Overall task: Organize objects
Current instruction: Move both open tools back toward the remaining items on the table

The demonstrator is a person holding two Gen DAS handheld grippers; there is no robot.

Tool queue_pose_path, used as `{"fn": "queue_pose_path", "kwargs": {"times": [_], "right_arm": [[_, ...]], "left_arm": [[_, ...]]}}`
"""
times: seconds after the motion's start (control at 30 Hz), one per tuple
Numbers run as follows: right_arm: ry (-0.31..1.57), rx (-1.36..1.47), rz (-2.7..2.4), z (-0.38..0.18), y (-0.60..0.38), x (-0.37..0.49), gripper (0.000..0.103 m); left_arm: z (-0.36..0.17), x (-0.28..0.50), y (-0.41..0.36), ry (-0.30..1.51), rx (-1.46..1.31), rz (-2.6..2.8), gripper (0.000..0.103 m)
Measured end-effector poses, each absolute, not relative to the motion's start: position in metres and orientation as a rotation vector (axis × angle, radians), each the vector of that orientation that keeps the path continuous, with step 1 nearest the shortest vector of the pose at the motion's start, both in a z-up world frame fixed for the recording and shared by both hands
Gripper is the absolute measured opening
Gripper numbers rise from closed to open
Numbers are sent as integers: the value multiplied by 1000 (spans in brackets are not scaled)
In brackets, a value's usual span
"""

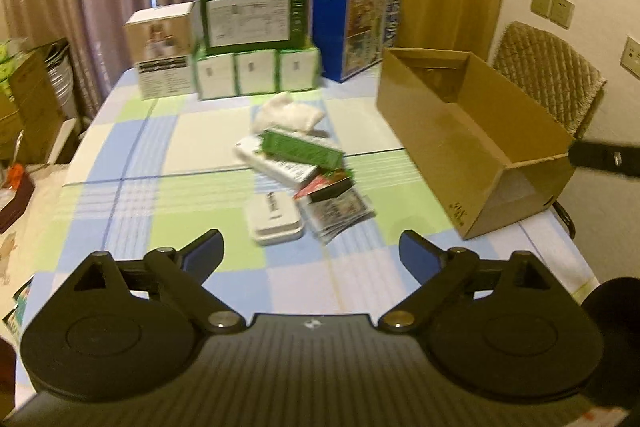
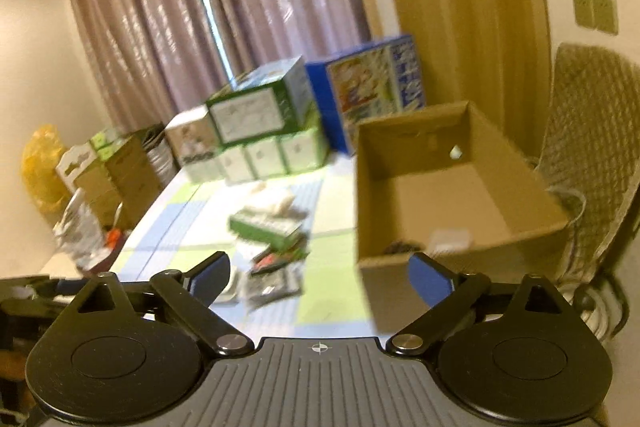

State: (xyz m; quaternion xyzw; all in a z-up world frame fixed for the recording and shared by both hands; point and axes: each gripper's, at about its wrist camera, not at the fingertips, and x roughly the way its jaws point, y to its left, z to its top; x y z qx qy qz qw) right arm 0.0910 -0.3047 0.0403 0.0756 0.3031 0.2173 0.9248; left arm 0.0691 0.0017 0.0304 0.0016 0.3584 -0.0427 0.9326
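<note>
- Left gripper [image 1: 311, 247] is hovering at the near edge of the table [image 1: 120, 163], fingers spread wide, holding nothing.
- Right gripper [image 2: 319, 273] is hanging near the cardboard box [image 2: 456, 187], fingers spread wide too, empty; that view is blurring, so small detail is hard to read.
- Nearest loose item: white flat case [image 1: 274, 221], lying just ahead of the left gripper, touching a stack of printed packets [image 1: 340, 213] on its right.
- A little farther: a dark red-and-black packet [image 1: 326, 187] is lying on that stack, leaning against a white box [image 1: 276, 163].
- A long green box [image 1: 302, 147] is resting tilted on top of the white box.
- Farther still: a white cloth bundle [image 1: 288, 115] is sitting just behind the pile.
- On the right, the cardboard box is standing open-topped at the table's right edge; in the right wrist view something pale and something dark are lying at its near end, too blurred to name.
- Far edge: stacked cartons, a green carton [image 1: 254, 15] on top and a blue carton [image 1: 356, 23] to the right; probably not part of the sorting.
- Step, as judged: between picks, most of the pile not yet boxed.
- Next move is calling for dropping the left gripper over the white flat case, closing across its narrow sides, lifting clear of the packets, and carrying it right into the cardboard box.
</note>
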Motion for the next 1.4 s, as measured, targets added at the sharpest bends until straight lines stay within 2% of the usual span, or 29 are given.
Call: {"fn": "queue_pose_path", "kwargs": {"times": [0.37, 0.77, 1.13, 1.4], "right_arm": [[686, 74, 515, 23, -258, 69, 98], [727, 37, 560, 5, -226, 75, 99], [798, 85, 537, -33, -198, 118, 99], [853, 163, 503, -70, -173, 167, 77]], "left_arm": [[32, 46, 37, 725, -21, -16, 102], [22, 50, 57, 747, -43, 15, 102], [3, 86, 71, 782, -43, 19, 102], [-15, 132, 81, 801, -21, 12, 102]]}}
